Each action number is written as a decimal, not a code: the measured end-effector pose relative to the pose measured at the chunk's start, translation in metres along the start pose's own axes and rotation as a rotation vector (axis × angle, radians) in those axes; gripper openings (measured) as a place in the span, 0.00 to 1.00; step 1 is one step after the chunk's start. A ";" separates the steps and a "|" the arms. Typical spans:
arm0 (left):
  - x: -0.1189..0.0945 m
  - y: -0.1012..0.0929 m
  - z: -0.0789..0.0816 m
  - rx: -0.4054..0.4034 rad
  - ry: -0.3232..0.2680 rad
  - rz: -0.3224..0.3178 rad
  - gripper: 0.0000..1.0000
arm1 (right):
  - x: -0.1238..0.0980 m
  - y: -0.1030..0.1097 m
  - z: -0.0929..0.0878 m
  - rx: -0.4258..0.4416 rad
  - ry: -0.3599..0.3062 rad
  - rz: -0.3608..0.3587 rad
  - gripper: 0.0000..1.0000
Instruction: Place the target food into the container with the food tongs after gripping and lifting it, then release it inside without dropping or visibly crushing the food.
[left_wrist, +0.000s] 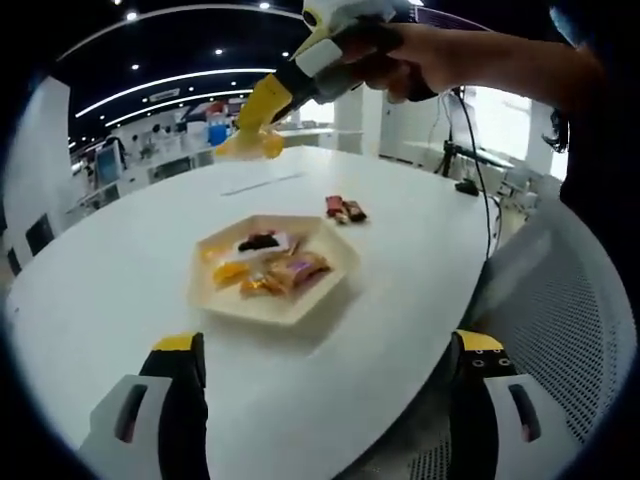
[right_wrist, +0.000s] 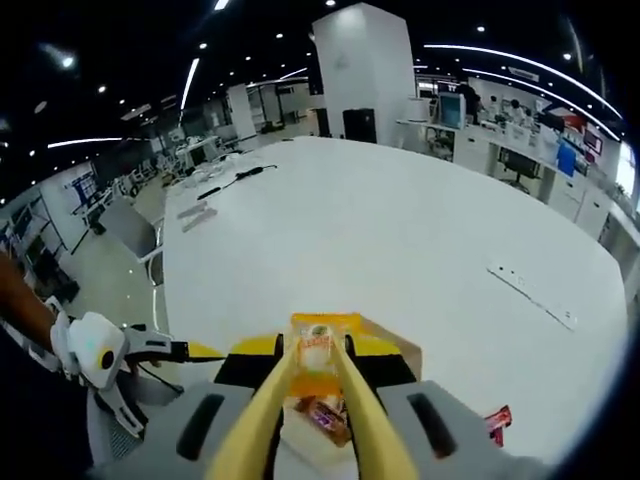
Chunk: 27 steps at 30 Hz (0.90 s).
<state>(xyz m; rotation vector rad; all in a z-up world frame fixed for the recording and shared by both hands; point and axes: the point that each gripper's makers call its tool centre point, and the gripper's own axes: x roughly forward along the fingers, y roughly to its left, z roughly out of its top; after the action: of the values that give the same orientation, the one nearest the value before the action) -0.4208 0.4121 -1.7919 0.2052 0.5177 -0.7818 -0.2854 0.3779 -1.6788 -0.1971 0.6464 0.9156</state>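
Tongs (right_wrist: 320, 400) in right gripper (right_wrist: 318, 440), clenched, pinch light, crinkly snack packet (right_wrist: 322, 352) mid-body; squeeze gently. Left gripper (left_wrist: 325, 400) released near tray (left_wrist: 330, 290).

The right gripper (left_wrist: 330, 55), gripped by a hand (left_wrist: 420, 60), is raised with jaws closed; the left gripper (left_wrist: 325, 400) spreads wide.

Open office: dark ceiling with light strips (right_wrist: 520, 62), white pillar (right_wrist: 365, 70), white table (right_wrist: 400, 250), mesh chair (left_wrist: 570, 330).
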 end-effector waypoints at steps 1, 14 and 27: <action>0.000 0.000 0.000 -0.001 0.001 0.002 0.98 | 0.000 0.001 0.001 0.000 -0.002 0.003 0.23; -0.001 0.006 0.000 -0.013 -0.002 0.024 0.98 | 0.011 0.010 -0.001 -0.015 0.015 0.030 0.23; 0.000 0.004 -0.001 -0.010 0.007 0.022 0.98 | 0.011 0.013 -0.009 -0.026 0.027 0.038 0.24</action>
<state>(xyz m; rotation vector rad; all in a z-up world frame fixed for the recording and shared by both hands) -0.4183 0.4156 -1.7932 0.2037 0.5251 -0.7566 -0.2949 0.3898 -1.6912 -0.2216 0.6654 0.9598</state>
